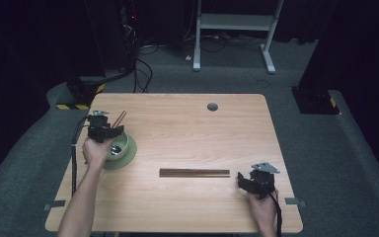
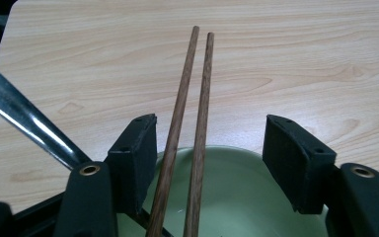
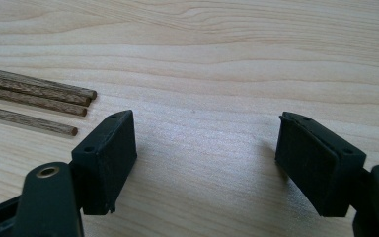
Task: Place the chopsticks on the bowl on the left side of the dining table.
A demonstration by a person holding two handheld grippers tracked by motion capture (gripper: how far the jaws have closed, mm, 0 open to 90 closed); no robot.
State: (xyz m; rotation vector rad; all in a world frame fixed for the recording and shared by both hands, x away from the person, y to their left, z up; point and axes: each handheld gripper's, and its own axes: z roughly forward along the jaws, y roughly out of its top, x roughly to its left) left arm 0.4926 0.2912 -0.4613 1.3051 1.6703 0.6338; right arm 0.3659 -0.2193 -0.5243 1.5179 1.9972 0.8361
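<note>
A green bowl (image 1: 130, 149) stands near the table's left edge, and my left gripper (image 1: 103, 129) hovers over its near side. In the left gripper view two dark wooden chopsticks (image 2: 190, 108) lean on the bowl's rim (image 2: 242, 197) and run forward between the jaws. They lie close beside the left pad; the right pad stands well clear of them, so my left gripper (image 2: 210, 123) is open. A shiny metal handle (image 2: 19, 116) slants past on the left. My right gripper (image 1: 243, 180) rests near the front right, open and empty (image 3: 206, 117), just right of a row of chopsticks (image 1: 195, 173).
The ends of the loose chopsticks (image 3: 54, 98) lie to the left of the right gripper's jaws. The wooden table (image 1: 192, 123) has a round cable hole (image 1: 212, 106) at the back. A white desk frame (image 1: 234, 29) stands on the floor beyond.
</note>
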